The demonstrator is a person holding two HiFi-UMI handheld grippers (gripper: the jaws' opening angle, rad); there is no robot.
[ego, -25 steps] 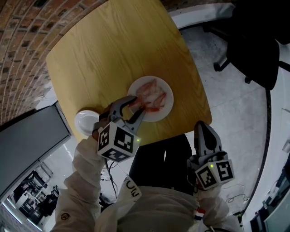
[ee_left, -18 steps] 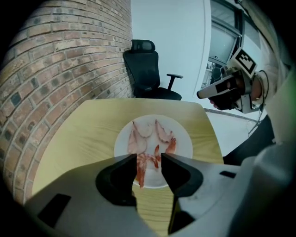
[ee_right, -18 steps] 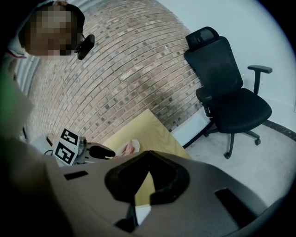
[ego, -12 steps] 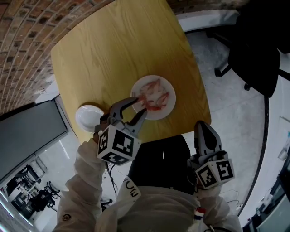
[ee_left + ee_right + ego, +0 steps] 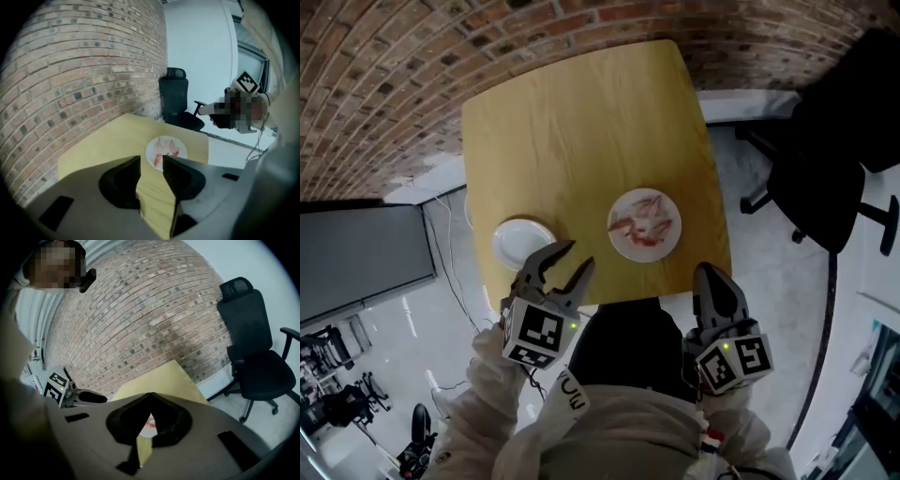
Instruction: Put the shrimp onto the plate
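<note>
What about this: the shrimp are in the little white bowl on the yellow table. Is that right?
Not quite. The head view shows the shrimp lying on the plate, not in the little white bowl, which looks empty beside it. Both do sit on the yellow table.

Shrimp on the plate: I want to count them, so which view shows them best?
The head view: it looks straight down on the shrimp, whole and uncovered on the plate. The left gripper view shows them smaller and partly covered; the right gripper view shows only a sliver.
</note>
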